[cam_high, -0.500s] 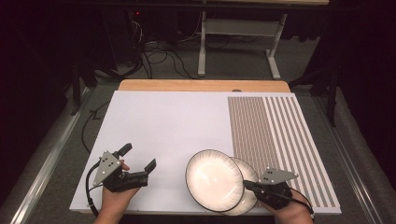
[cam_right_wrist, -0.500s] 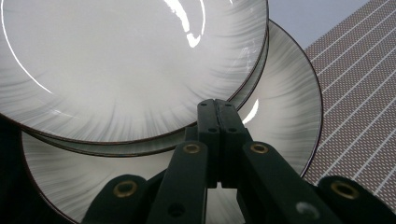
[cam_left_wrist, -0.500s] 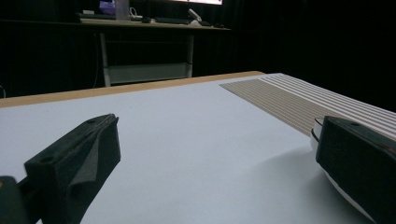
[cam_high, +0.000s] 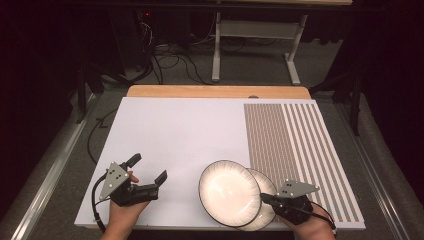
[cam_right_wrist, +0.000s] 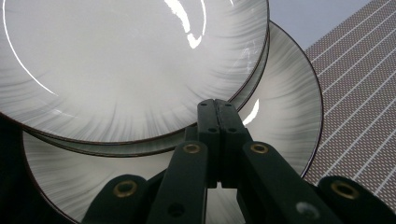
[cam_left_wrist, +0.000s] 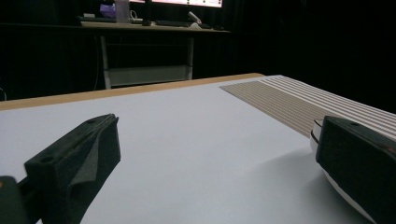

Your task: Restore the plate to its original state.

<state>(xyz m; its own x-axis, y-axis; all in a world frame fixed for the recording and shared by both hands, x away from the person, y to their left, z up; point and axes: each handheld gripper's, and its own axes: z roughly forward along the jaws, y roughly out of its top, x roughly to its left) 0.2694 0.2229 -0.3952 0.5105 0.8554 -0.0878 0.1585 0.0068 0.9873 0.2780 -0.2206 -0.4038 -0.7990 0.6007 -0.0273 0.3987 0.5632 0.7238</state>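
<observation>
The upper plate (cam_high: 229, 192) is pinched at its near right rim by the right gripper (cam_high: 270, 199), whose jaws are pressed together on that rim, as is seen plainly in the right gripper view, where the plate (cam_right_wrist: 130, 70) is held above the lower plate (cam_right_wrist: 280, 121). Compared with half a second ago, little is altered: the upper plate is kept at the same tilt and overlap, and the left gripper (cam_high: 149, 172) is found at nearly the same spot with its jaws spread wide and nothing between them. It is judged that the lift has only just been begun, and that the plates are not yet separated, since the upper one is still laid over the left part of the lower plate (cam_high: 262, 197).

Both plates are placed close to the near edge of the worktop (cam_high: 180, 130), with the lower plate slightly overhanging it, so little margin is left toward the person. Wide bare white surface is offered to the left and far side. The striped mat (cam_high: 300, 145) is laid just to the right, touched or nearly touched by the lower plate. In the left gripper view, a plate rim (cam_left_wrist: 317, 135) is glimpsed beside the right-hand jaw
</observation>
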